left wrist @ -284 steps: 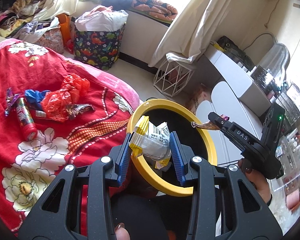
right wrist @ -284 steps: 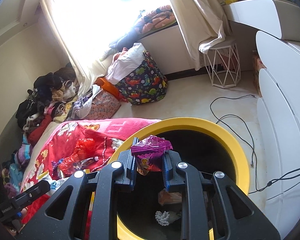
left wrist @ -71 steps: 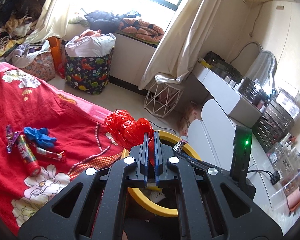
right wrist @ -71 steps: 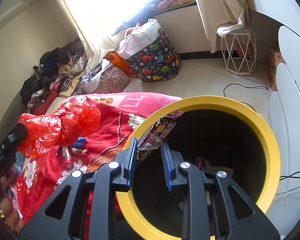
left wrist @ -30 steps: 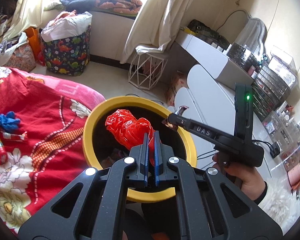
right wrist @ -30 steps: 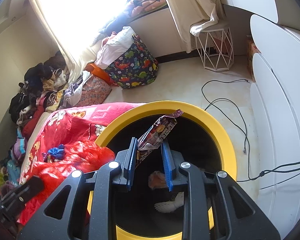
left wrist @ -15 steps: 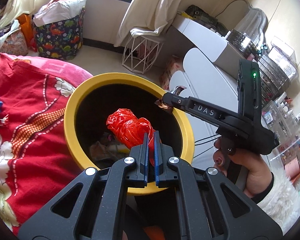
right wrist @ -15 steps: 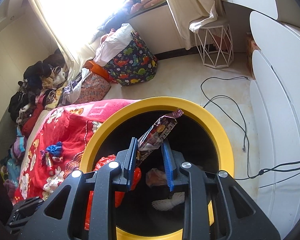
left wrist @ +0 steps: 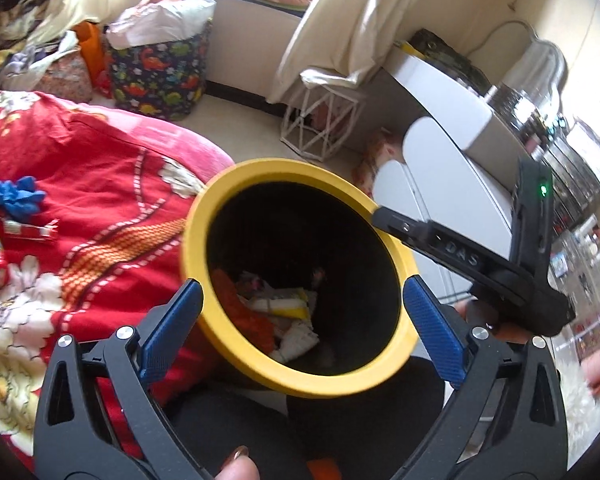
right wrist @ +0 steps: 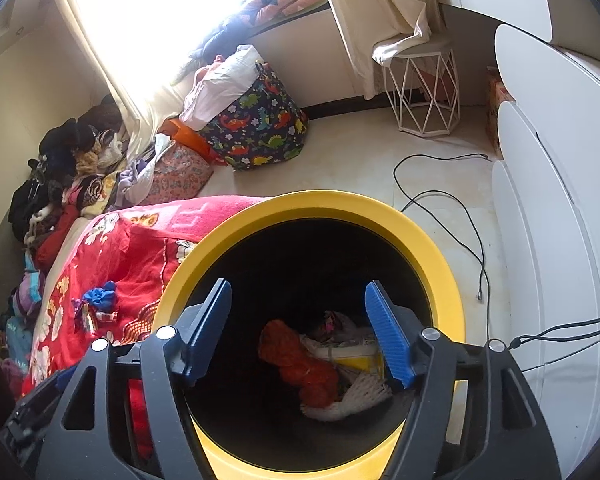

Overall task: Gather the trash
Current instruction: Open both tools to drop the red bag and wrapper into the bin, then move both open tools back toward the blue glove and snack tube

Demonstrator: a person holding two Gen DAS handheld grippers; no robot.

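Observation:
A black bin with a yellow rim (left wrist: 260, 172) (right wrist: 440, 248) stands beside the bed. Inside lie a red plastic bag (left wrist: 240, 312) (right wrist: 304, 364), wrappers (right wrist: 340, 328) and white paper. My left gripper (left wrist: 300, 320) is open and empty above the bin mouth. My right gripper (right wrist: 300, 328) is open and empty over the bin; it also shows in the left wrist view (left wrist: 384, 216) at the bin's right rim. On the red floral blanket (left wrist: 80, 184) (right wrist: 140, 248) lie a blue scrap (left wrist: 16, 200) (right wrist: 100, 296) and small wrappers (left wrist: 24, 228) (right wrist: 92, 316).
A dinosaur-print laundry bag (left wrist: 156, 68) (right wrist: 260, 128) and a white wire stool (left wrist: 320, 128) (right wrist: 424, 92) stand on the floor by the curtain. White curved cabinets (right wrist: 560, 200) are at the right. A black cable (right wrist: 460, 216) runs across the floor. Clothes are piled at the left (right wrist: 60, 168).
Both grippers opened. The red bag left my left gripper and the wrapper left my right gripper; both now lie inside the bin.

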